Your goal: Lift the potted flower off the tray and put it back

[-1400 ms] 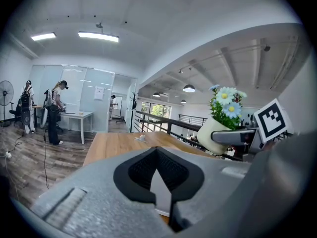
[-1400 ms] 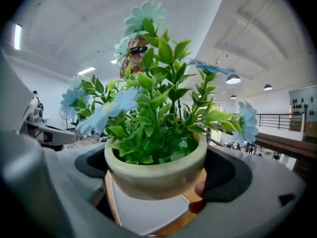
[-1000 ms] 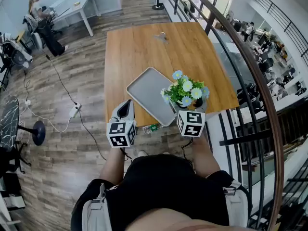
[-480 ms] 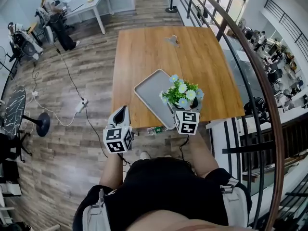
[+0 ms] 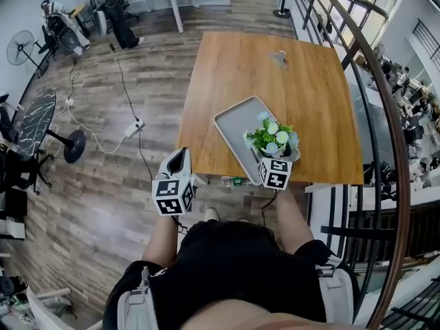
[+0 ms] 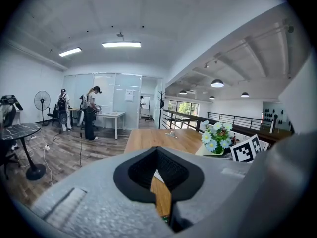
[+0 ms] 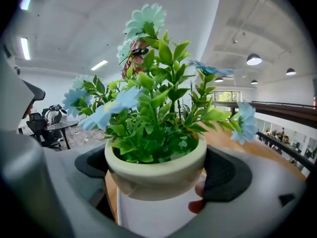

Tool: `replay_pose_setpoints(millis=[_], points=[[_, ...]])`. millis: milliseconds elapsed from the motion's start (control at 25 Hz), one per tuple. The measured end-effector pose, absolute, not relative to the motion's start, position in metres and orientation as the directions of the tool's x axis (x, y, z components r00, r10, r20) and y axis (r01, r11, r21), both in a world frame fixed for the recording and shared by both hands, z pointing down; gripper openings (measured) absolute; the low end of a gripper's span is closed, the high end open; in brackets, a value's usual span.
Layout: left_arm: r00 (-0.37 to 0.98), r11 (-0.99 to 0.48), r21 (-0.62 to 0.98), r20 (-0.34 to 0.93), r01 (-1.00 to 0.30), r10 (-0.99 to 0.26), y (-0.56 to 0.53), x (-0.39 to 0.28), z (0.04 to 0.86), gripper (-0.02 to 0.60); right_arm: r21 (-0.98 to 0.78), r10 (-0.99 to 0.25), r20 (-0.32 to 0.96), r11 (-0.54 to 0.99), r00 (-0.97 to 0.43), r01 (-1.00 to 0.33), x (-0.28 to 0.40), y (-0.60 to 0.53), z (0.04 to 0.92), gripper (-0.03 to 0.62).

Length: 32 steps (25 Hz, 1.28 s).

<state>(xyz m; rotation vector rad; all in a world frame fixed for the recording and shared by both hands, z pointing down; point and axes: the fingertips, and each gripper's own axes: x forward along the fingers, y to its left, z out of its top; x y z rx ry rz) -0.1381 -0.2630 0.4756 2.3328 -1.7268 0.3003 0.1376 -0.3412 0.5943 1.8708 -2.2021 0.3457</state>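
The potted flower (image 5: 273, 137), blue and white blooms in a pale pot (image 7: 154, 163), sits between the jaws of my right gripper (image 7: 158, 171), which is shut on the pot. In the head view my right gripper (image 5: 275, 162) holds it over the near right corner of the grey tray (image 5: 237, 122) on the wooden table (image 5: 227, 67). A pale surface shows under the pot; whether the pot touches it I cannot tell. My left gripper (image 5: 177, 162) hangs off the table's near left corner, shut and empty. Its pads (image 6: 171, 175) meet around a thin slit.
A small object (image 5: 278, 57) lies at the table's far side. A metal railing (image 5: 375, 115) runs along the right. Cables and a power strip (image 5: 134, 126) cross the floor at left. A person (image 5: 113, 5) stands at a white desk far left.
The head view has swung, so the table sits further right in the picture. The pot stays in my right gripper and has moved a little inward over the tray's corner.
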Motion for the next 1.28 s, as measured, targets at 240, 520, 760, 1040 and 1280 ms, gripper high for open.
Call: replay_pose_setpoints(millis=[240,520,760,1040,1280], points=[[0.237,-0.233,0.050,0.307,-0.971,-0.922,-0.257,-0.156,0.479,0.012,-0.027,-0.897,0.407,0.176,-0.172,-0.984,0.131,-0.352,0.638,0.578],[0.196,-0.194,0.038,0.315,-0.980,-0.929,-0.253,-0.173,0.481,0.012,-0.043,-0.856,0.488,0.174,-0.173,-0.984,0.129,-0.361,0.680,0.578],[0.184,-0.184,0.031,0.312,-0.982,-0.932,-0.253,-0.182,0.480,0.012,-0.054,-0.821,0.548,0.153,-0.157,-0.987,0.126,-0.366,0.710,0.578],[0.196,-0.195,0.034,0.309,-0.980,-0.931,-0.257,-0.179,0.480,0.012,-0.003,-0.762,0.640,0.122,-0.096,-0.992,0.132,-0.361,0.746,0.578],[0.220,-0.217,0.046,0.299,-0.975,-0.928,-0.265,-0.176,0.480,0.012,0.012,-0.767,0.632,0.154,-0.112,-0.988,0.127,-0.367,0.745,0.580]])
